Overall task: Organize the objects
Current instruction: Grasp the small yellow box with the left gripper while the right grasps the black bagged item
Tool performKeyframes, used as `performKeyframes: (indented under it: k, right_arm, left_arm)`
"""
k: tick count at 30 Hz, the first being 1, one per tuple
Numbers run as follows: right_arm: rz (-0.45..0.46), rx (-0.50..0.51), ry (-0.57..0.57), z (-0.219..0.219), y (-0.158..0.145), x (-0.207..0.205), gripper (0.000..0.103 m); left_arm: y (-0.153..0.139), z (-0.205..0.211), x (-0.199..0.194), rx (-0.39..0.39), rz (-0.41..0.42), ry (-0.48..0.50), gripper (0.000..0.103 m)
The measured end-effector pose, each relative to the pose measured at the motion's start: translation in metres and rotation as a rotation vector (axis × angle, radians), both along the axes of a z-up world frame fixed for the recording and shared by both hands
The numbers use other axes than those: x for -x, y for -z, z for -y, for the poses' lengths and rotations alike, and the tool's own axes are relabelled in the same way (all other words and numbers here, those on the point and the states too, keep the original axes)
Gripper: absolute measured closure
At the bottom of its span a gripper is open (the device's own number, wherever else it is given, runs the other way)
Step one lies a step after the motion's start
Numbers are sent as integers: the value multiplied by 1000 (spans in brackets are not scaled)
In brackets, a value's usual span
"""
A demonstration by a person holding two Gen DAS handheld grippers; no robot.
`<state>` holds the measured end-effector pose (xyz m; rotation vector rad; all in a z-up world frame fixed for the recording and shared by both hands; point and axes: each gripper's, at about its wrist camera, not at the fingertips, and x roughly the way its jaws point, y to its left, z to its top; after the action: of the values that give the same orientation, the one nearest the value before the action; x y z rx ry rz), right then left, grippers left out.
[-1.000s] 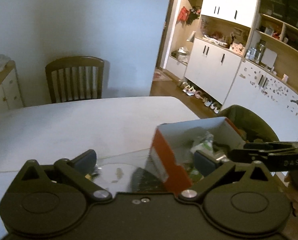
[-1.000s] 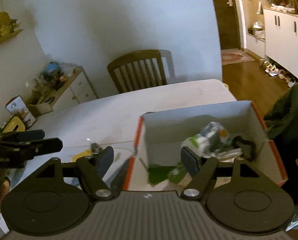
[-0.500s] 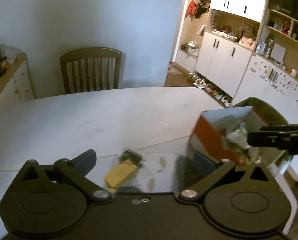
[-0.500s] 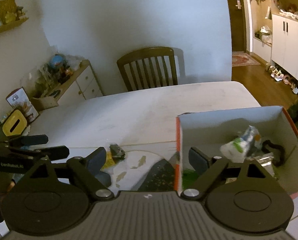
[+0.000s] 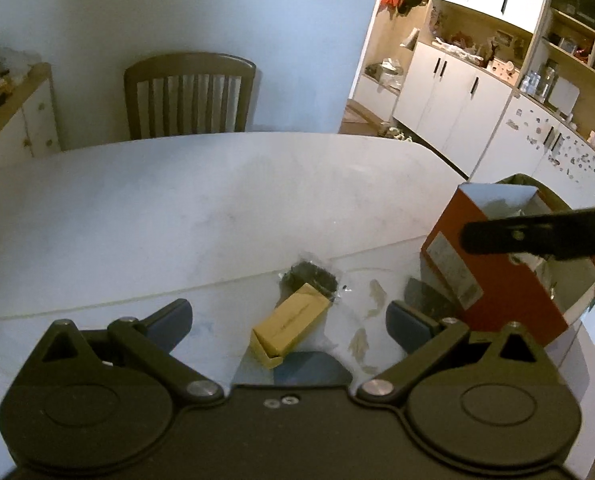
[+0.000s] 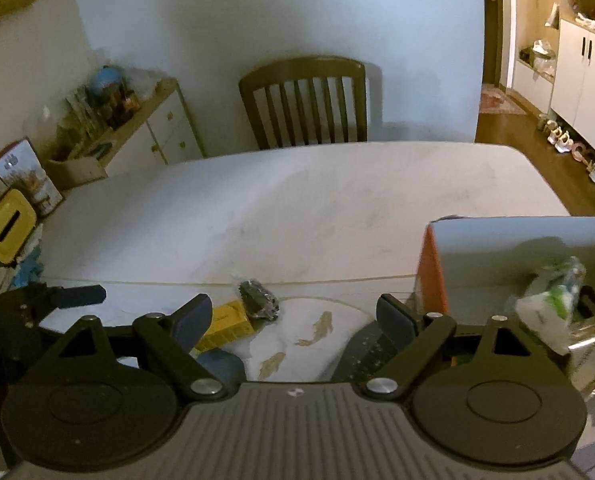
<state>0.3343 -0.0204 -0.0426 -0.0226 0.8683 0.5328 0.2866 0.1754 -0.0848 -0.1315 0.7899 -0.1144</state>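
A small yellow box (image 5: pixel 289 326) lies on the white table between my left gripper's open fingers, with a black crinkly packet (image 5: pixel 309 276) just beyond it. Both show in the right wrist view, the box (image 6: pixel 227 324) and the packet (image 6: pixel 257 300). My left gripper (image 5: pixel 289 320) is open and empty above the box. An orange cardboard box (image 5: pixel 489 280) with a white inside stands at the right and holds a green-and-white packet (image 6: pixel 549 304) and other items. My right gripper (image 6: pixel 293 316) is open and empty, left of the orange box (image 6: pixel 431 272).
A wooden chair (image 5: pixel 189 96) stands at the table's far side. A sideboard with clutter (image 6: pixel 129 120) is at the left, with a yellow tissue box (image 6: pixel 7 226). White cabinets (image 5: pixel 457 92) line the right wall. A fish-patterned mat (image 6: pixel 309 340) lies on the table.
Both grippers swung left, away from the orange box. The yellow box and black packet came into view and now lie between the left gripper's fingers.
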Motion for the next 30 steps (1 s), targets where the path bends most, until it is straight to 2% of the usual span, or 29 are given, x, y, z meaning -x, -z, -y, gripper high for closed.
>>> performKeyframes:
  k: [8, 16, 19, 28, 30]
  right_arm:
    - [-93, 69, -8, -42, 44, -35, 13]
    - [-182, 98, -24, -72, 78, -61, 13]
    - [-195, 104, -41, -82, 85, -66, 13]
    - [-211, 117, -38, -103, 104, -79, 14]
    - [-218, 114, -34, -105, 107, -81, 18]
  left_arm:
    - [31, 4, -15, -36, -1, 23, 0]
    - [53, 5, -28, -31, -20, 38, 1]
    - [62, 9, -30, -52, -17, 58, 4]
    - [75, 17, -37, -74, -17, 83, 23]
    - [78, 19, -38, -78, -18, 91, 26]
